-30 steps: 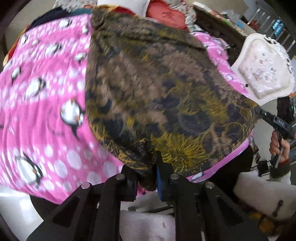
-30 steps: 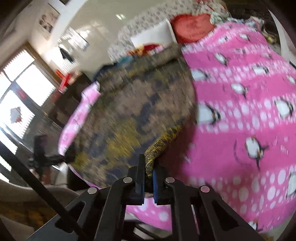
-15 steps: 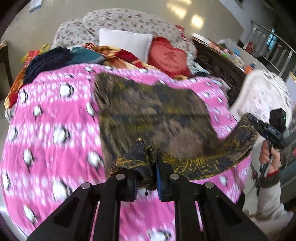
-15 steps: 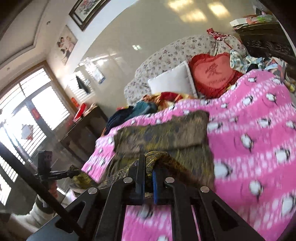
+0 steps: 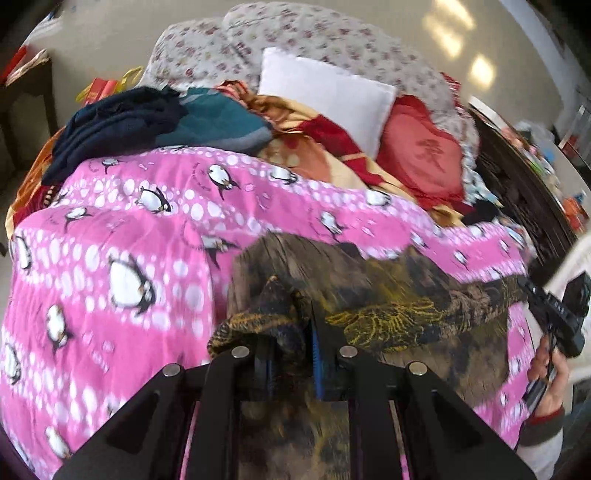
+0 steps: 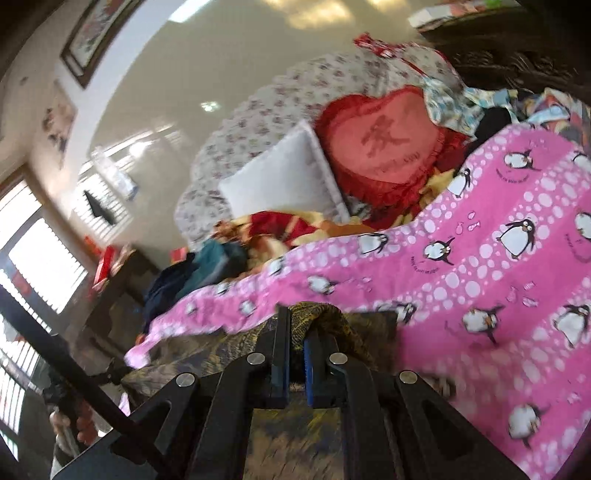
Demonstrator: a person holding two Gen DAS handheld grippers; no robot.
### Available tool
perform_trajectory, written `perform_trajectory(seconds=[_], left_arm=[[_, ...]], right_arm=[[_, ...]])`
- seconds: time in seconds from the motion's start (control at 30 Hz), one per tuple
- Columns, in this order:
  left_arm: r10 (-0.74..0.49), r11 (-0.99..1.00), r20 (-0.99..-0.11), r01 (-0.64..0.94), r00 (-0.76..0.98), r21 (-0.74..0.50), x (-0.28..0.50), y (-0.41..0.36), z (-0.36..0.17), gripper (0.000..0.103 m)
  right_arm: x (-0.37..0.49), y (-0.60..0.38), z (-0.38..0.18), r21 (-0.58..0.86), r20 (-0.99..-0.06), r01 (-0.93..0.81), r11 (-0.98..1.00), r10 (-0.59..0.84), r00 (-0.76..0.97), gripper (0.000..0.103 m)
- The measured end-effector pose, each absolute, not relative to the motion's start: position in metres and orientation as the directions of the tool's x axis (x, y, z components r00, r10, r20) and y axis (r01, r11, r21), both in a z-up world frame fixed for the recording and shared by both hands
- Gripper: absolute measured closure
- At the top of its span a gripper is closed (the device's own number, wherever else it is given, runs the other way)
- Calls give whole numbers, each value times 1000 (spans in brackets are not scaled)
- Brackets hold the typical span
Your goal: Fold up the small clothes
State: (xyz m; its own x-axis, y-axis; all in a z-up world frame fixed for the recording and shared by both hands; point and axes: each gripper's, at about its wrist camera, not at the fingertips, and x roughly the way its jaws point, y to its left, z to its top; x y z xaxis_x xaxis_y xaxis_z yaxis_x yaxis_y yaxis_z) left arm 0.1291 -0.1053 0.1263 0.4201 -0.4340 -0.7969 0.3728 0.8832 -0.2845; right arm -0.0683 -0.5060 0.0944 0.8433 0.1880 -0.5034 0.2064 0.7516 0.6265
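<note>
My left tool (image 5: pixel 291 354) is clamped on a bunched corner of the brown and yellow patterned cloth (image 5: pixel 399 295), its two jaws drawn close with the fabric pinched and puffing up just above them. My right tool (image 6: pixel 295 354) is clamped on another corner of the same cloth (image 6: pixel 325 317), jaws nearly together with a fold of the weave squeezed between them and arching over to the right.

The cloth lies on the bed at the near edge of the pink penguin blanket (image 5: pixel 122 236), stretched between my two tools. In the left wrist view it runs from my left tool across to the right, where my right hand (image 5: pixel 550 373) grips the handle of the other tool at the blanket's near right corner. The part of the cloth nearest me hangs down below both tools and is blurred.

Past the far edge of the blanket, well apart from the cloth, a heap sits toward the head of the bed: a dark navy garment (image 5: pixel 118 125) touching a teal one (image 5: pixel 218 122), a red and yellow quilt (image 5: pixel 310 147), a white pillow (image 5: pixel 328 96) and a red heart-shaped cushion (image 5: pixel 424 151) leaning against a flowered headboard (image 5: pixel 295 33). In the right wrist view my left hand (image 6: pixel 66 424) shows at the lower left, beside bright windows (image 6: pixel 33 266).
</note>
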Motion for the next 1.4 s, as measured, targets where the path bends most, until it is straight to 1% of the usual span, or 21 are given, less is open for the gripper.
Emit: perform_trajectory(seconds=[0.1, 0.17, 0.2, 0.23, 0.27, 0.3, 0.33, 0.43, 0.53, 0.6, 0.67, 0.73, 0.87, 0.93, 1.07, 1.13, 1.17, 1.23, 1.27, 1.33, 1.4], left_arm=[[-399, 898, -829, 351, 392, -266, 146, -113, 109, 83], [-431, 888, -827, 330, 360, -320, 152, -105, 106, 75], [-456, 879, -817, 320, 353, -352, 153, -99, 109, 71], [-458, 881, -809, 307, 369, -359, 153, -94, 113, 59], [-434, 897, -799, 283, 416, -340, 151, -86, 121, 43], [-397, 916, -791, 260, 466, -307, 146, -79, 128, 36], [-383, 922, -780, 256, 494, -291, 142, -75, 134, 30], [-403, 907, -772, 323, 491, -269, 124, -65, 142, 30], [-354, 916, -791, 355, 500, -186, 104, -65, 136, 30], [-319, 919, -813, 368, 486, -141, 100, -69, 125, 30], [-333, 915, -808, 373, 486, -152, 101, -68, 120, 30], [-357, 907, -796, 386, 489, -169, 102, -69, 115, 29], [-323, 898, -830, 425, 455, -116, 109, -88, 98, 28], [-321, 892, -835, 439, 446, -108, 116, -99, 94, 28], [-287, 922, -827, 374, 483, -101, 152, -119, 97, 28], [-298, 935, -818, 321, 493, -148, 168, -118, 101, 28], [-305, 940, -810, 295, 500, -172, 175, -115, 104, 28], [-291, 950, -798, 261, 528, -173, 179, -108, 112, 28], [-279, 955, -794, 243, 540, -170, 180, -103, 115, 28], [-291, 953, -790, 235, 540, -191, 177, -92, 117, 28], [-309, 947, -798, 246, 518, -208, 171, -85, 112, 28]], right_arm=[[-40, -515, 67, 638, -553, 275, 719, 178, 814, 96], [-32, -523, 49, 643, -606, 339, 687, 185, 774, 91], [-34, -525, 47, 644, -610, 357, 677, 172, 774, 76], [-41, -529, 47, 644, -606, 373, 668, 148, 781, 57], [-55, -534, 50, 654, -584, 385, 651, 111, 804, 49], [-66, -538, 53, 667, -564, 389, 636, 89, 821, 44], [-78, -541, 59, 683, -539, 379, 624, 81, 838, 44], [-90, -524, 82, 658, -506, 255, 709, 165, 847, 44], [-92, -476, 103, 515, -535, 118, 849, 211, 818, 46], [-84, -453, 106, 474, -565, 85, 876, 229, 793, 47], [-80, -453, 104, 509, -549, 116, 853, 218, 807, 47], [-77, -461, 100, 526, -545, 177, 832, 170, 821, 46], [-57, -475, 71, 562, -653, 292, 774, 199, 731, 47], [-48, -470, 65, 571, -660, 273, 774, 235, 713, 47], [-12, -464, 55, 658, -587, 180, 731, 349, 730, 47], [11, -467, 48, 679, -563, 188, 709, 339, 753, 47], [20, -469, 49, 660, -564, 205, 723, 296, 771, 47], [18, -473, 57, 631, -552, 226, 742, 226, 802, 46], [10, -476, 64, 626, -530, 216, 749, 205, 823, 45], [-4, -481, 73, 619, -518, 220, 754, 182, 836, 33], [-23, -487, 81, 583, -539, 240, 777, 149, 829, 32]])
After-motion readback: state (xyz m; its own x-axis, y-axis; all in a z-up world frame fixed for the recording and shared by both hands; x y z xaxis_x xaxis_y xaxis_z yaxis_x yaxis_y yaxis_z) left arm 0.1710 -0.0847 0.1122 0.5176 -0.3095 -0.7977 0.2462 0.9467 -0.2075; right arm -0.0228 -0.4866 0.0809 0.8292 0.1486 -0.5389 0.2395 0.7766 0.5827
